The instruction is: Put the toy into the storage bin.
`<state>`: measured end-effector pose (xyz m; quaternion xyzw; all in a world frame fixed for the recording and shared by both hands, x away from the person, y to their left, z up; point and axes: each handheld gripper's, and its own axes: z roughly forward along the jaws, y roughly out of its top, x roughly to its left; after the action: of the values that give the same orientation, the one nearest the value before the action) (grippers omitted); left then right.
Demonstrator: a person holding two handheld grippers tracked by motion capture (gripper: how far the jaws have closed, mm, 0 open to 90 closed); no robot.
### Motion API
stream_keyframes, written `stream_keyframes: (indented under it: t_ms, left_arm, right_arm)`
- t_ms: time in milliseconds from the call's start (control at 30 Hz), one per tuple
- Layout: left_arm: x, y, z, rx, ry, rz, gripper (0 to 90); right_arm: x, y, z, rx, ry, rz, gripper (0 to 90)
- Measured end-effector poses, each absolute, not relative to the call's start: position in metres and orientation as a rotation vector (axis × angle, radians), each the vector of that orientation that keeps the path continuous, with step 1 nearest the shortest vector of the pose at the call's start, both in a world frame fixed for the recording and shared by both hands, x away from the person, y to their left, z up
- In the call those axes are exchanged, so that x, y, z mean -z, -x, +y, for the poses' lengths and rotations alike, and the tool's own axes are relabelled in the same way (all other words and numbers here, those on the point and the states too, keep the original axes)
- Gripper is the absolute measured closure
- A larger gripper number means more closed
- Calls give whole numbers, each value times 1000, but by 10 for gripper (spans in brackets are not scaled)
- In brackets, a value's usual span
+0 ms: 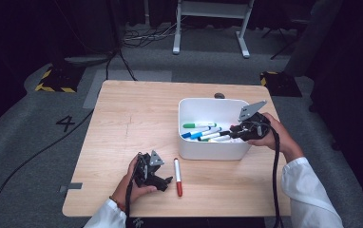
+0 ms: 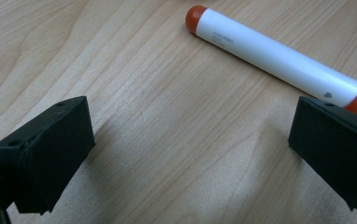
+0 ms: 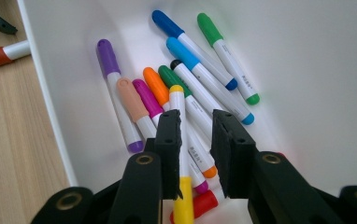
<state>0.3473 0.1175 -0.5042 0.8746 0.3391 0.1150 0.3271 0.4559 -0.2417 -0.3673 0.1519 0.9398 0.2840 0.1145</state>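
Observation:
A red-capped white marker (image 1: 177, 176) lies on the wooden table (image 1: 137, 118) near its front edge. My left gripper (image 1: 167, 182) rests just left of it, open. In the left gripper view the marker (image 2: 279, 60) lies slantwise ahead, its red cap touching or just behind the right jaw, while the left gripper (image 2: 190, 135) holds nothing. A white bin (image 1: 208, 153) holds several coloured markers (image 1: 205, 133). My right gripper (image 1: 234, 129) reaches into the bin from the right. Its jaws (image 3: 195, 126) stand a narrow gap apart above the markers (image 3: 186, 88), next to a yellow one (image 3: 179, 100).
The bin's white wall (image 3: 317, 70) rises close on the right gripper's far side. A small grommet (image 1: 219, 95) sits at the table's back edge. Cables, a white frame (image 1: 210, 28) and yellow-black striped bases (image 1: 56, 80) stand on the floor beyond.

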Motion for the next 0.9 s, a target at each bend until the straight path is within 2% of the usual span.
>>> stream_keyframes:
  t_ms: [267, 733, 900]
  left_arm:
    - [504, -347, 118, -301, -2290, 888, 3]
    - [504, -347, 118, -301, -2290, 888, 3]
    - [504, -347, 118, -301, -2290, 888, 3]
  right_arm:
    - [365, -453, -244, -939, -508, 2680, 609]
    - [346, -416, -261, -1192, -658, 2392, 279]
    - [342, -394, -265, -1258, -656, 2317, 259]
